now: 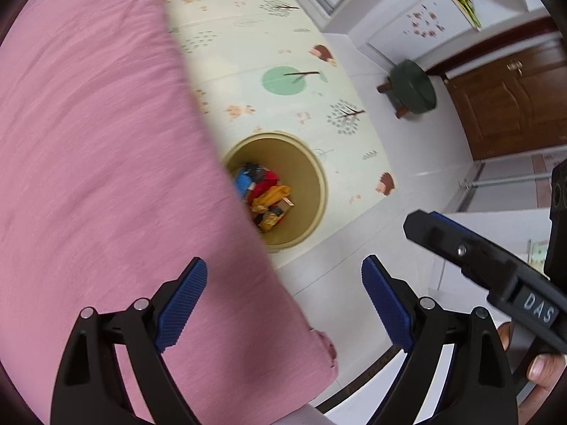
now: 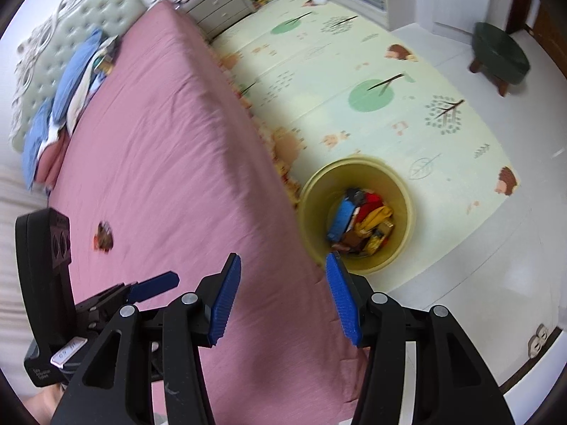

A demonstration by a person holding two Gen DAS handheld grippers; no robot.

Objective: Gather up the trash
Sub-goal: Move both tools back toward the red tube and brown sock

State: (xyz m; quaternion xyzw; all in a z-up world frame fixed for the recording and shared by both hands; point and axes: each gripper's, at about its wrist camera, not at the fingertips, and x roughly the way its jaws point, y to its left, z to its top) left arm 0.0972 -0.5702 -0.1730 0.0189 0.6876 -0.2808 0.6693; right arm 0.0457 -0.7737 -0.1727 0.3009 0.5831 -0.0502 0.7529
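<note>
A yellow round bin [image 1: 315,191] [image 2: 400,194] stands on the play mat beside the bed, with several coloured wrappers [image 1: 265,194] [image 2: 361,219] inside. A small brown scrap [image 2: 104,237] lies on the pink bed sheet [image 2: 159,141] [image 1: 88,141]. My left gripper [image 1: 283,304] is open and empty, over the bed's corner. My right gripper [image 2: 280,297] is open and empty, above the bed's edge, near the bin. The right gripper also shows in the left wrist view [image 1: 460,248], and the left gripper in the right wrist view [image 2: 156,287].
A patterned play mat [image 2: 354,71] covers the floor by the bed. A dark green stool [image 2: 499,53] [image 1: 414,85] stands on white tiles near a brown door [image 1: 514,99]. Folded blue and white bedding [image 2: 71,81] lies at the headboard. A grey drawer unit [image 2: 219,3] stands beyond.
</note>
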